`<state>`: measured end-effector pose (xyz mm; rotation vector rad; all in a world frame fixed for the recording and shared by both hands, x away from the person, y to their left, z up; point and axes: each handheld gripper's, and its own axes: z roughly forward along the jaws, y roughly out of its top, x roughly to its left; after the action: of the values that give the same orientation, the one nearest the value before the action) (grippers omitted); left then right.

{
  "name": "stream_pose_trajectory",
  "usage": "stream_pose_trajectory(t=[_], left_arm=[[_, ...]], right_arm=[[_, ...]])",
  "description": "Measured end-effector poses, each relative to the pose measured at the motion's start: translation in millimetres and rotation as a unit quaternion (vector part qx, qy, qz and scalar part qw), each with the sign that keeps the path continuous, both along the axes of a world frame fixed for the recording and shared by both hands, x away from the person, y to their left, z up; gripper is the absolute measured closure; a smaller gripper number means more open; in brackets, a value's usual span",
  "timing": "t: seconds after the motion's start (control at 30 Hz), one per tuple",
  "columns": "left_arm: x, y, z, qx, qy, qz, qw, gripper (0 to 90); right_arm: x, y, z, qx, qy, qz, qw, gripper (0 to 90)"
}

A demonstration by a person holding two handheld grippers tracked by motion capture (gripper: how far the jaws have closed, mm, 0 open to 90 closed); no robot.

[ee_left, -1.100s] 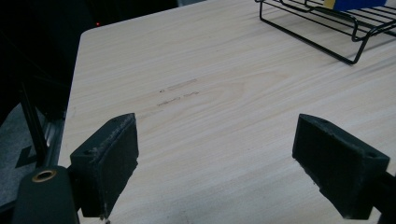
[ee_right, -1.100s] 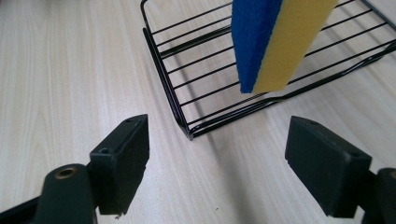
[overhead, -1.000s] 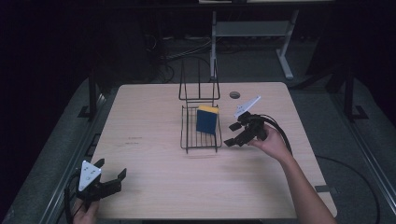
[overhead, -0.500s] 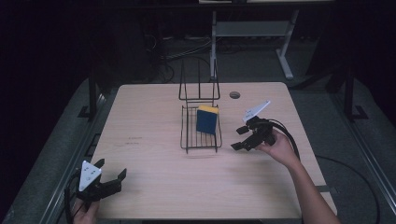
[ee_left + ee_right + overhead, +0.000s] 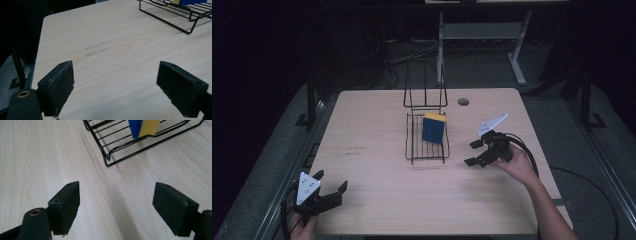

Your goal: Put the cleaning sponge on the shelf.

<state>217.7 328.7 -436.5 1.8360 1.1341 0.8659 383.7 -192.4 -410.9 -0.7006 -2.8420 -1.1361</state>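
Observation:
A black wire rack [image 5: 427, 145] lies on the middle of the light wood table [image 5: 377, 150], and a blue and yellow sponge [image 5: 433, 128] stands on edge in it. My right gripper [image 5: 473, 153] is open just right of the rack, jaws wide with nothing between them. The right gripper view has the rack's near corner [image 5: 107, 160] and the sponge [image 5: 143, 127] ahead of my right gripper [image 5: 116, 207]. My left gripper [image 5: 332, 186] is open at the table's front left corner, far from the rack. Bare wood lies between its jaws in the left gripper view [image 5: 115, 92].
The rack's upright wire back [image 5: 425, 92] rises behind it. A small round dark hole [image 5: 463, 101] sits in the table top at the back right. Dark floor, cables and a metal stand [image 5: 482, 35] lie beyond the far edge.
My right gripper has drawn back to the right and toward the front, away from the rack. The left gripper has stayed where it was.

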Motion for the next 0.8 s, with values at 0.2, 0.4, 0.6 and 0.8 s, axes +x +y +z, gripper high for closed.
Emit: stream_pose_trajectory(t=[0.2, 0.4, 0.6, 0.8], left_arm=[[0.2, -0.3, -0.4, -0.002, 0.001, 0.001, 1.0, 13.9], [0.3, -0.8, -0.5, -0.002, 0.002, 0.001, 1.0, 13.9], [0.1, -0.9, -0.4, -0.001, 0.001, 0.0, 1.0, 13.9], [0.1, -1.0, -0.6, -0.002, 0.001, 0.001, 1.0, 13.9]], right_arm=[[-7.0, -6.3, -2.0, -0.001, 0.0, -0.004, 1.0, 21.4], [-13.3, -11.1, -4.3, 0.0, 0.001, -0.006, 1.0, 21.4], [-21.3, -14.8, -5.7, 0.001, -0.002, -0.005, 1.0, 21.4], [-29.4, -19.5, -8.9, 0.002, -0.004, -0.008, 1.0, 21.4]])
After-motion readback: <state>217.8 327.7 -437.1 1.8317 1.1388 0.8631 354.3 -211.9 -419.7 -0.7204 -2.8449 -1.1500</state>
